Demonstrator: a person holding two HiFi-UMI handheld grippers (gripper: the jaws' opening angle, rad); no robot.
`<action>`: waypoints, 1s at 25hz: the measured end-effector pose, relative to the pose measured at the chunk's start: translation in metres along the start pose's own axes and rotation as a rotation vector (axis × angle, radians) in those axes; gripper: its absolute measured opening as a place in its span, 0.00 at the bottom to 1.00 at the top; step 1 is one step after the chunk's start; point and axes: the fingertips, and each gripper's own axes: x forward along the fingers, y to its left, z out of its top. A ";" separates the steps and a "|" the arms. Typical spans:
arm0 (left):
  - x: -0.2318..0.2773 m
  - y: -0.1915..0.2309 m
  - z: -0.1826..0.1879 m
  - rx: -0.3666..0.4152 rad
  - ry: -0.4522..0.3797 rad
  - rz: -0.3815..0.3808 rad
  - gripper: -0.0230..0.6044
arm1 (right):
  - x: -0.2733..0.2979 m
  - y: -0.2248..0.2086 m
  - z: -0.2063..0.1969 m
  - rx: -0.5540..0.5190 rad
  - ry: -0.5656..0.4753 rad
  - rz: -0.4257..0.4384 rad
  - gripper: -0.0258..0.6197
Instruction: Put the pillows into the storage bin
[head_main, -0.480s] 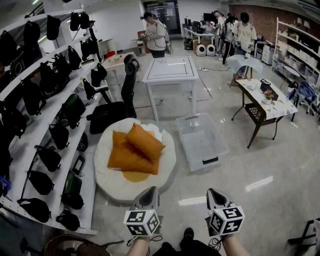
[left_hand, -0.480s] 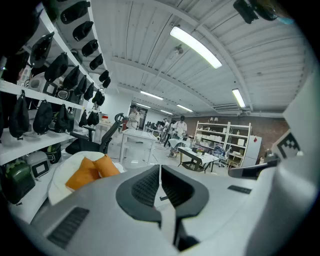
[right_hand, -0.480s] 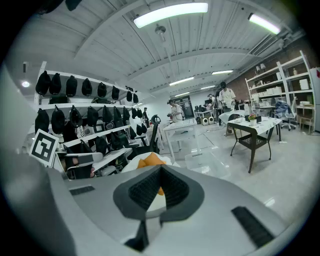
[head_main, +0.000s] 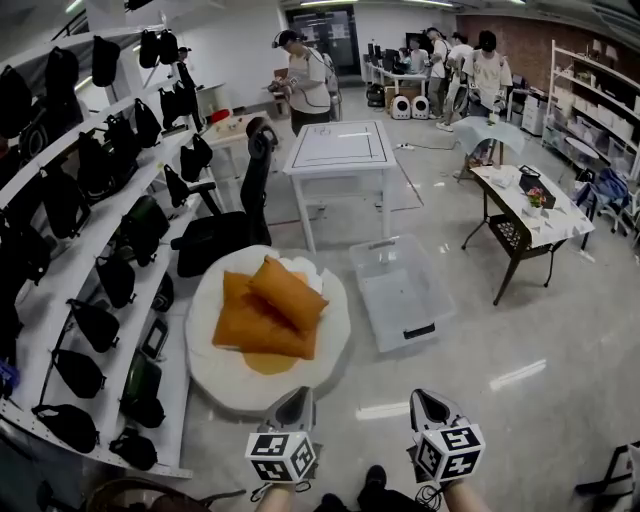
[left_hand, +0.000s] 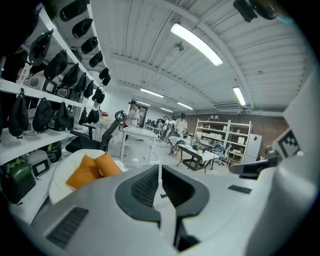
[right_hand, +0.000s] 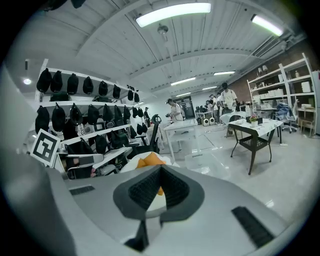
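Head view: plump orange pillows (head_main: 270, 308) piled on a white cushion (head_main: 215, 372); left hand-held gripper (head_main: 296, 397), right hand-held gripper (head_main: 426, 398) both closed.

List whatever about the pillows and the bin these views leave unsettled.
- Pillow count: head view, the top pillow covers the ones beneath.
- Yellow thing under them: head view, mostly covered, kind unclear.
- Pillows, right gripper view: mostly hidden behind the right gripper.
- Storage bin inside: head view, blurred by floor glare.

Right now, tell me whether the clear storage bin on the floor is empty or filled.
Empty: the storage bin shows only bare clear plastic inside; the orange pillows all lie on the white cushion beside it.
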 end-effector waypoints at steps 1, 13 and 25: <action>0.003 0.002 -0.001 0.001 0.005 0.000 0.08 | 0.003 -0.001 0.000 0.002 0.003 0.000 0.04; 0.036 0.013 -0.003 -0.017 0.032 0.032 0.16 | 0.031 -0.030 0.007 0.038 0.040 0.021 0.10; 0.069 0.042 0.006 -0.026 0.039 0.118 0.26 | 0.075 -0.040 0.013 0.060 0.081 0.082 0.16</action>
